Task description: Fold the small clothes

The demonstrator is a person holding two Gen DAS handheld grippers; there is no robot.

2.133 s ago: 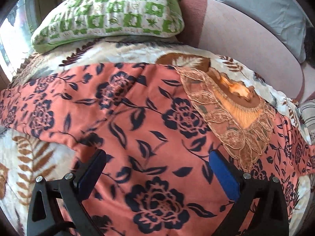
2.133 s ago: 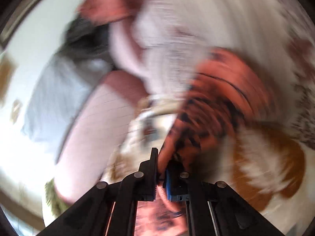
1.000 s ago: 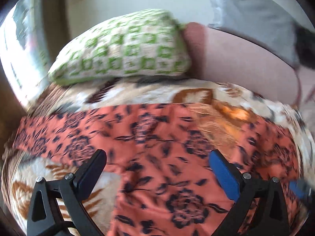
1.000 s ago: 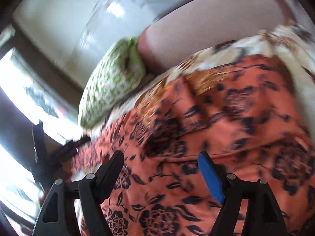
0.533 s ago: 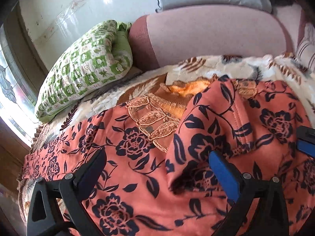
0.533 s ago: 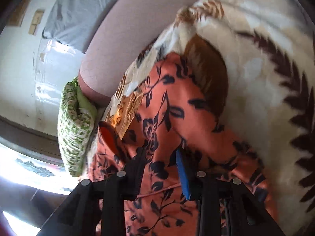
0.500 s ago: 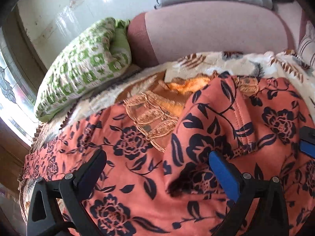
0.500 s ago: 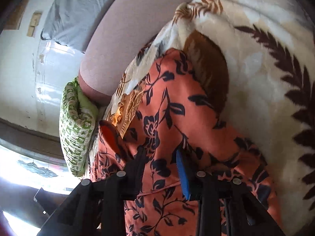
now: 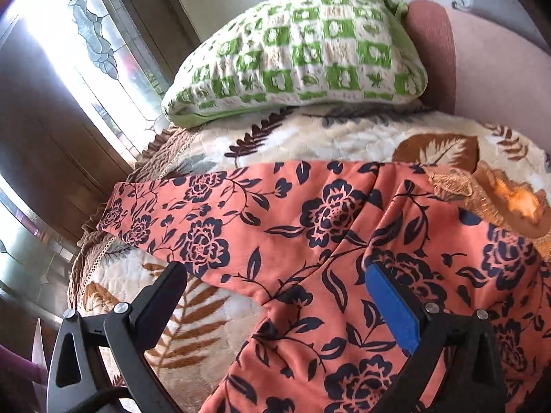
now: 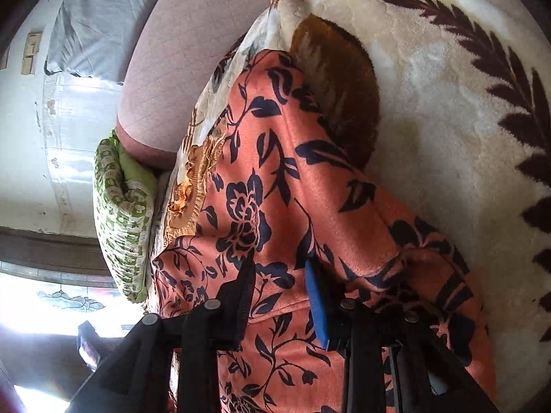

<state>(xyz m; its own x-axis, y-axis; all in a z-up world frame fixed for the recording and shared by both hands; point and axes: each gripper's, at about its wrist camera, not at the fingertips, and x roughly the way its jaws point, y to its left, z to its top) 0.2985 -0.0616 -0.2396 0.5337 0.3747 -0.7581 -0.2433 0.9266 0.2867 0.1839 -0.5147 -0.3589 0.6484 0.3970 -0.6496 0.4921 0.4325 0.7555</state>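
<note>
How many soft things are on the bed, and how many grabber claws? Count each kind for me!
Orange flowery garment: 1
Green checked pillow: 1
Leaf-print blanket: 1
Grabber claws: 2, left gripper and right gripper
Total: 5

A salmon-orange garment (image 9: 310, 227) printed with dark navy roses and leaves is lying spread over a cream blanket with brown leaf patterns. 1 sleeve (image 9: 179, 206) is stretching out flat toward the window side, its cuff end reaching the blanket's edge. A golden lace panel at the neckline (image 9: 482, 189) is showing near the far side. In the right wrist view, part of the cloth (image 10: 275, 179) is lying doubled over itself in a raised fold.
</note>
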